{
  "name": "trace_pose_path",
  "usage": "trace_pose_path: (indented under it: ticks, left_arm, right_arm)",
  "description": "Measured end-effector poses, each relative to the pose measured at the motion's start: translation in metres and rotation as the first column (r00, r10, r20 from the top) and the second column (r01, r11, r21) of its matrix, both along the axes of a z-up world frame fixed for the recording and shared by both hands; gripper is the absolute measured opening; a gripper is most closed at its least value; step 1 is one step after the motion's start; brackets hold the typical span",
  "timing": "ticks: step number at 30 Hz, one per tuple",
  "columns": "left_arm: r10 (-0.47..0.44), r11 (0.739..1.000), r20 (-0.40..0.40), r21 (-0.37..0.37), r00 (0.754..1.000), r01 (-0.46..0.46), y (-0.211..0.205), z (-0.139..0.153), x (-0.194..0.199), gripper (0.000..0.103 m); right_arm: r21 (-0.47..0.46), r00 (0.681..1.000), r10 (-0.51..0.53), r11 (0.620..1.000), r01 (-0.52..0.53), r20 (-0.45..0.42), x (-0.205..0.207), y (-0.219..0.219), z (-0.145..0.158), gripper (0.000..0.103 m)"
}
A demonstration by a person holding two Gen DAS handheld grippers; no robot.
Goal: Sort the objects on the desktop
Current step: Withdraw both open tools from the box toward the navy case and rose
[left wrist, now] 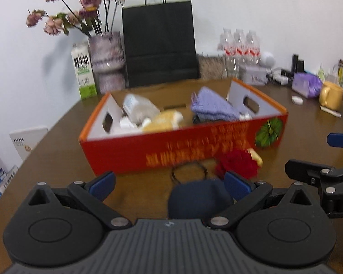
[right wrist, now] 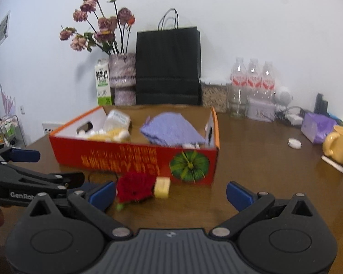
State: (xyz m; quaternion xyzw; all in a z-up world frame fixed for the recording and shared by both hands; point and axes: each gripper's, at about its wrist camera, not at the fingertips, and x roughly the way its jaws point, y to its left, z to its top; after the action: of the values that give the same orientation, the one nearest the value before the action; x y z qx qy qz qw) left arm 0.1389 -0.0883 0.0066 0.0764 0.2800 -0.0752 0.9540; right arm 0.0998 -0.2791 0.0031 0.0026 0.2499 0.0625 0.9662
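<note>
A red cardboard box (left wrist: 130, 153) (right wrist: 125, 157) stands on the brown table and holds a purple cloth (left wrist: 213, 105) (right wrist: 171, 129), a yellow item (left wrist: 162, 121) and a white packet (left wrist: 137, 106). In front of it lie a red fabric flower (left wrist: 236, 164) (right wrist: 135, 188), a small yellow block (left wrist: 256, 156) (right wrist: 162, 187), a black hair ring (left wrist: 188, 172) and a dark navy object (left wrist: 199, 198). My left gripper (left wrist: 169, 185) (right wrist: 54, 169) is open, with the navy object between its fingers, close to the right pad. My right gripper (right wrist: 171, 194) (left wrist: 308, 153) is open and empty, the flower just off its left pad.
Along the back wall stand a vase of dried flowers (right wrist: 122, 77), a milk carton (right wrist: 103, 83), a black paper bag (right wrist: 168, 66) and water bottles (right wrist: 252, 82). At the right are a yellow mug (right wrist: 338, 145), a purple pack (right wrist: 315, 127) and a white disc (right wrist: 294, 142).
</note>
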Motion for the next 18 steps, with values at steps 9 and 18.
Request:
trace_pose_path:
  ticks: [9,18]
  left_arm:
    - [0.016,1.0,-0.119,-0.02,0.993,-0.019,-0.011,-0.024,-0.003,0.103]
    - [0.032,0.998,-0.192,-0.038,0.981,-0.04,-0.019,-0.039,0.009,0.103]
  right_arm:
    - [-0.003,0.998,-0.013,1.0,0.013,-0.063,-0.013,-0.014,-0.022,0.103]
    - [0.005,0.996,-0.028,1.0,0.028,-0.088,-0.011,-0.023,-0.03,0.103]
